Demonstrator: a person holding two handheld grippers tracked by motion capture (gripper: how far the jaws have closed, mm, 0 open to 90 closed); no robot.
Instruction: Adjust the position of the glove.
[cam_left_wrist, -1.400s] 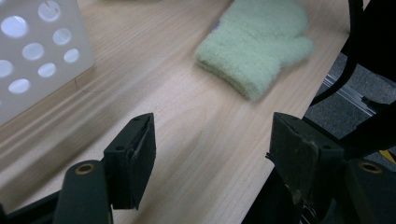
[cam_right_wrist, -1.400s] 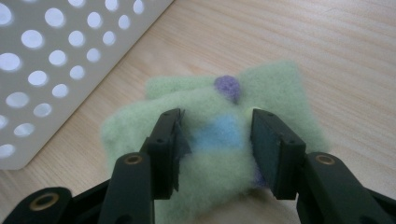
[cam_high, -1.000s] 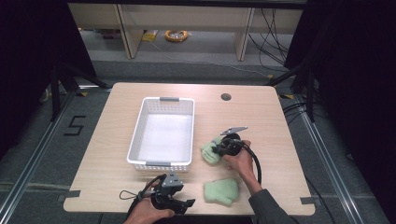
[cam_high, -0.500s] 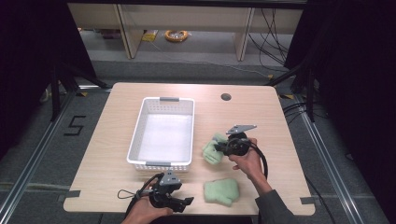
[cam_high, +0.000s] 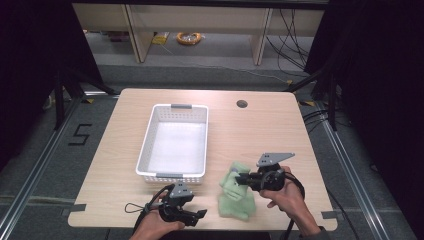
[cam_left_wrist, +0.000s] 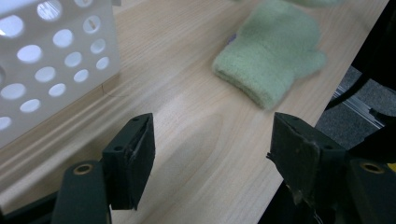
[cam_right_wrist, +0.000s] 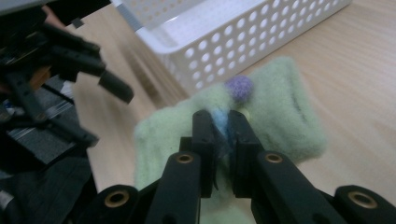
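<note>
Two pale green mittens are on the table's front right. My right gripper is shut on the upper mitten, pinching it beside a purple bobble; in the right gripper view the jaws close on the green fleece. This mitten hangs over the second mitten, which lies flat near the front edge. My left gripper stands open at the front edge, left of the mittens. In the left gripper view its jaws are wide apart above bare wood, with the flat mitten ahead.
A white perforated basket stands empty in the middle of the table, just behind the left gripper; its wall is close on that gripper's left. A round cable hole is at the back right. The table's front edge is close.
My right gripper has carried its mitten toward the front edge, from beside the basket to above the second mitten. The left gripper has barely moved and stays open.
</note>
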